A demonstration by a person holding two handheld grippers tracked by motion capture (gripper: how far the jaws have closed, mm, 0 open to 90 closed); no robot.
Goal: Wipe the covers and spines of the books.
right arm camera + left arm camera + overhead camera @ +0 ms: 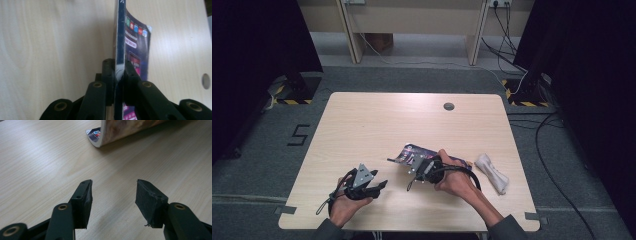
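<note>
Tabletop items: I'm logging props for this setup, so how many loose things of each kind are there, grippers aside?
Magazine, clamped in the right gripper: 1
White cloth, rolled, lying on the table: 1
Total: 2

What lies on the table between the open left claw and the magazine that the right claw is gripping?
Nothing visible. In the left gripper view, bare table runs from the open left claw to the magazine, whose curled edge is lifted. The right claw is clamped on the magazine's edge. The white cloth lies on the far side, beyond the right hand.
</note>
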